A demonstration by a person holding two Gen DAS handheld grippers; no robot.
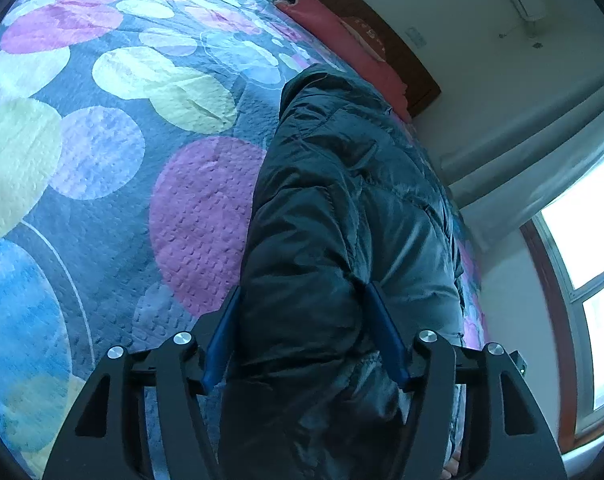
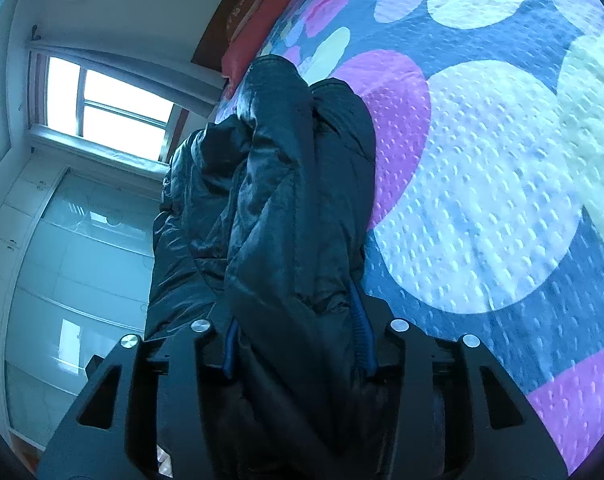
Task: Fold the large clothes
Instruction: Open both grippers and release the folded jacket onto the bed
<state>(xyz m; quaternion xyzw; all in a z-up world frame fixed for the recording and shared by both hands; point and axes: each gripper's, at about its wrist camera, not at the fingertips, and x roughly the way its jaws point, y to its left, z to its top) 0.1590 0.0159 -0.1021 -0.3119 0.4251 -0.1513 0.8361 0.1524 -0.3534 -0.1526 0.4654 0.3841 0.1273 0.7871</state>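
A spotted quilt (image 1: pixel 101 152) lies broad beside a dark puffer jacket (image 1: pixel 342 200) stretching lengthwise toward the pillow (image 1: pixel 342 36) along the bed's edge, both the left gripper (image 1: pixel 302 300) and right gripper (image 2: pixel 295 320) part-open with jacket fabric bunched between their jaws.

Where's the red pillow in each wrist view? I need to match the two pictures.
Left wrist: the red pillow is at upper centre-right, past the far end of the dark jacket, against the brown headboard.
Right wrist: the pillow is at upper centre-left, again beyond the jacket.
Shared landmark: the bright window.
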